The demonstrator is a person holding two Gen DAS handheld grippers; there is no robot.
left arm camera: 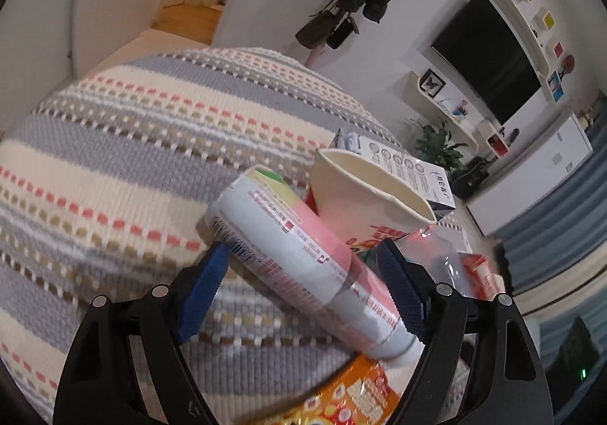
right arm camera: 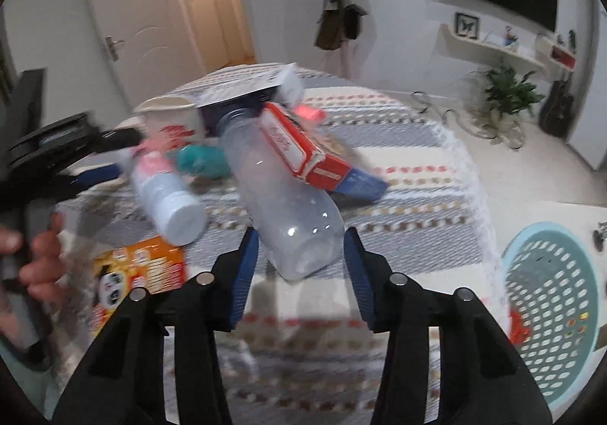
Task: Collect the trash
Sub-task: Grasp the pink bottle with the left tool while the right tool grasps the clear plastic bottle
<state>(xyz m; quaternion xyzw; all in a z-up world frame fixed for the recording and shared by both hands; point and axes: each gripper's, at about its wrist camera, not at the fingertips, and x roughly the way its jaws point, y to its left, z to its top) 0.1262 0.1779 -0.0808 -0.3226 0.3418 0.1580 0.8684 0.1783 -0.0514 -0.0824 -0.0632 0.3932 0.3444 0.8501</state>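
– Trash first: where does it lie?
– In a heap on the striped tabletop. A cup stands at the back, with a flat printed box behind it. A red box leans on the clear bottle. A snack bag lies at the near edge, and something teal lies in the middle. It is too blurred to name.
– And the left claw?
– Its fingers stand wide apart, one on each side of the white bottle. That bottle lies slantwise between them, with its capped end over the snack bag. One blue pad sits at its barcode end and the other is by its neck. I cannot tell whether they press on it.
– The right claw?
– It is clamped on the clear bottle. A pad lies against each side near the base. The bottle tilts, with its base toward the camera and its neck running up under the red box.
– Is the person in view?
– Only a hand, at the left edge of the right wrist view, wrapped around the left tool's handle.
– Where is the basket?
– Off the tabletop's right edge and lower down. It is pale teal with perforated walls. It is well apart from the heap and from both bottles.
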